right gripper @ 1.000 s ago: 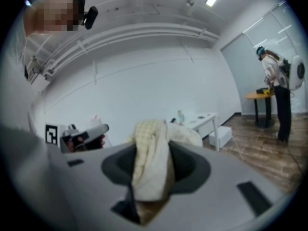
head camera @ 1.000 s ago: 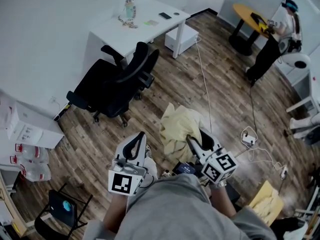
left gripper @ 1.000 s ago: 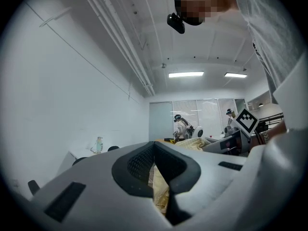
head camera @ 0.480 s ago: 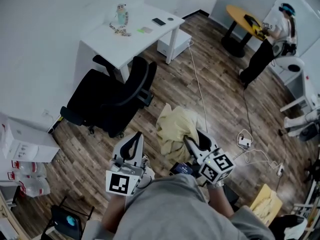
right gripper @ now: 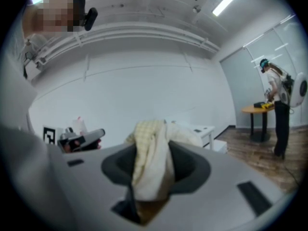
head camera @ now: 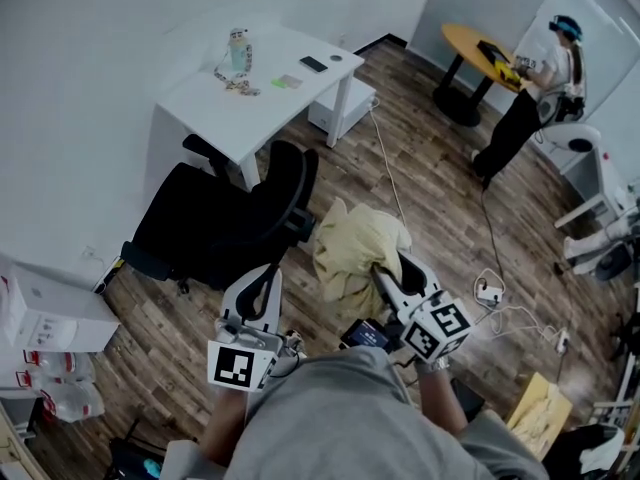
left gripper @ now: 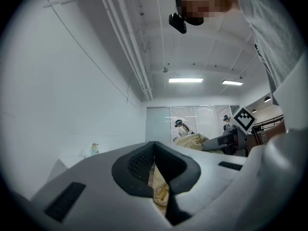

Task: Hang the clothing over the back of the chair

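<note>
- Two hand-held grippers, one garment and one chair were in frame, seen from above in an office with a wood-plank floor [head camera: 430,183].
- The left hand-held gripper [head camera: 272,274] had its grey jaws drawn nearly together, and its own view showed a thin fold of pale yellow cloth caught in the slit between the dark ribbed pads.
- The right hand-held gripper [head camera: 393,266] had its jaws partly apart and clamped on a thick bunch of the same cloth.
- Each gripper carried one cube with black-and-white square markers: the left cube [head camera: 240,365] and the right cube [head camera: 438,330].
- The single garment [head camera: 355,248], soft, crumpled and finely checked, was held in the air above the floor just to the right of the chair's backrest. Whether it touched the backrest could not be told.
- The one black office chair [head camera: 215,223], padded with curved armrests, stood between the person holding the grippers and the bench.
- One white rectangular bench [head camera: 215,93] carried a small bottle [head camera: 237,46] and a flat dark phone [head camera: 313,64], among other small items.
- One round yellow-topped table [head camera: 462,38] stood far right, with a second person [head camera: 525,108] beside it.
- A thin pale cable [head camera: 385,163] trailed across the planks.
</note>
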